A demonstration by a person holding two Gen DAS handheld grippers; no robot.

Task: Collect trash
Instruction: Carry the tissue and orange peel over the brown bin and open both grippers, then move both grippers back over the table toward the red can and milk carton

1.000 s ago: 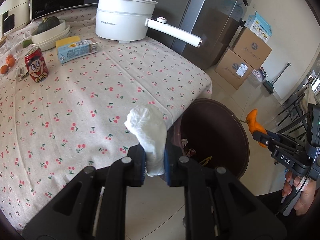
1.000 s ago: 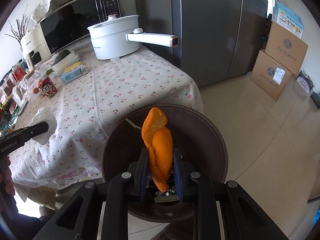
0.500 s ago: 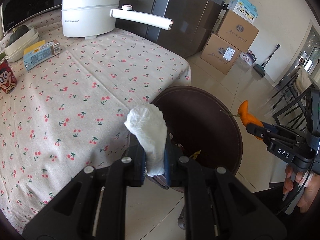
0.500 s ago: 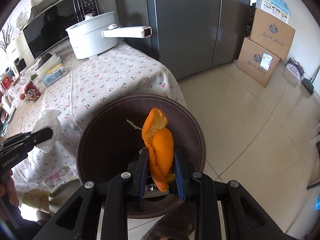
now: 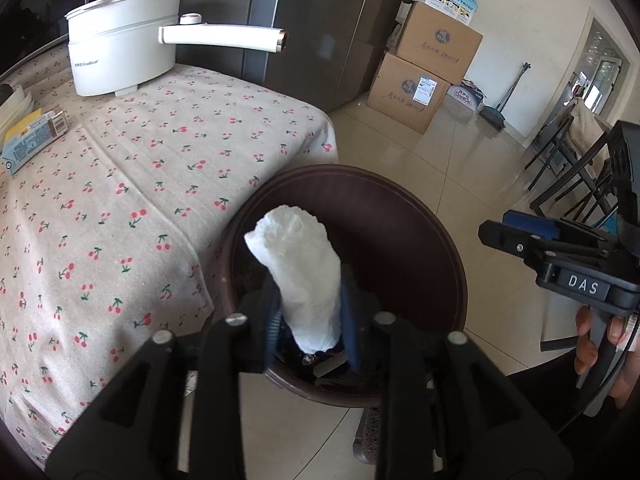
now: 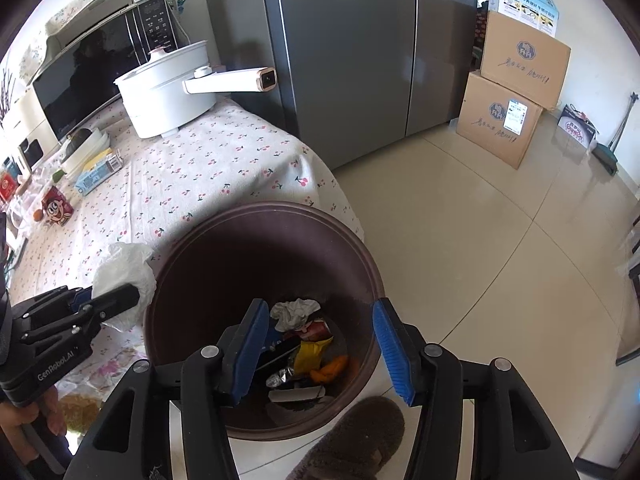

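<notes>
Orange peel [image 6: 334,368] dropped into bin [image 6: 360,264], right gripper [image 6: 320,348] "DAS" opening empty, left gripper [image 5: 310,320] "GenRobot.AI" opening around tissue [image 5: 304,272]

light: bright daylight | glare: floor [image 6: 500,240] | edges: fisheye-warped, dark corners | focus: sharp

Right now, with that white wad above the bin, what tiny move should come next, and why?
Probably let the left tool finish opening so the white tissue wad drops. Its jaws are opening with the wad between them, above the brown bin. The right tool is empty, its jaws opening, with orange peel in the bin.
</notes>
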